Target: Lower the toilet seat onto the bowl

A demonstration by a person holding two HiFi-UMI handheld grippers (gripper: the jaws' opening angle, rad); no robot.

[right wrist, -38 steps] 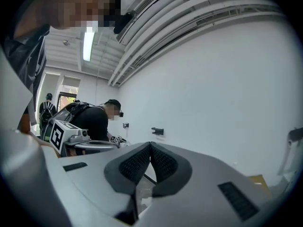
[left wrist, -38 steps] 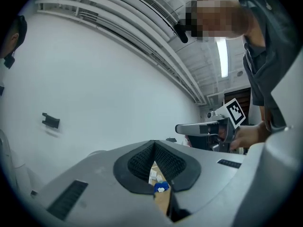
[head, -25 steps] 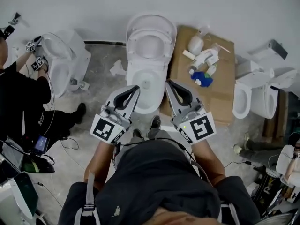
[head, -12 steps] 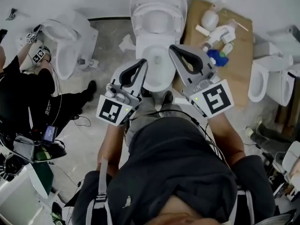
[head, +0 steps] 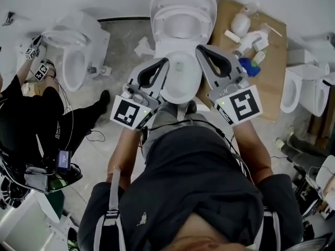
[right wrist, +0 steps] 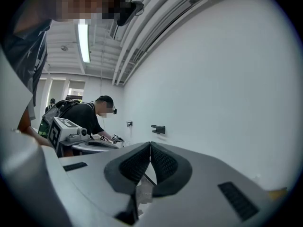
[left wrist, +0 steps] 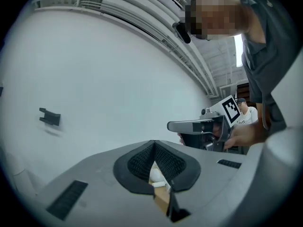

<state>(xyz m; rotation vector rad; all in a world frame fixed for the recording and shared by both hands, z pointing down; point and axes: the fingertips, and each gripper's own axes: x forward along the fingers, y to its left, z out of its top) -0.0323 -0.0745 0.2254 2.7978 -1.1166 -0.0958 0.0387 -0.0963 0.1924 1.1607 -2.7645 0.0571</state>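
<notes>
A white toilet stands against the wall in the head view, with its seat [head: 205, 8] raised at the back and the bowl [head: 180, 82] open below it. My left gripper [head: 164, 63] hovers over the bowl's left rim, shut with nothing between its pads. My right gripper [head: 200, 49] hovers over the right rim, also shut and empty. In the left gripper view the shut jaws [left wrist: 153, 144] point at the white wall, with the right gripper [left wrist: 203, 126] beside them. The right gripper view shows its own shut jaws [right wrist: 150, 145] and the left gripper [right wrist: 71, 134].
A second toilet [head: 73, 51] stands at the left, where a person in black [head: 31, 109] works with grippers. Flattened cardboard [head: 272, 61] carrying bottles [head: 246, 30] lies right of the toilet. More toilets [head: 303, 90] stand at the far right. Cables trail on the floor.
Both grippers have moved forward from the near end of the bowl to either side of it, closer to the raised seat. Their jaws stayed shut.
</notes>
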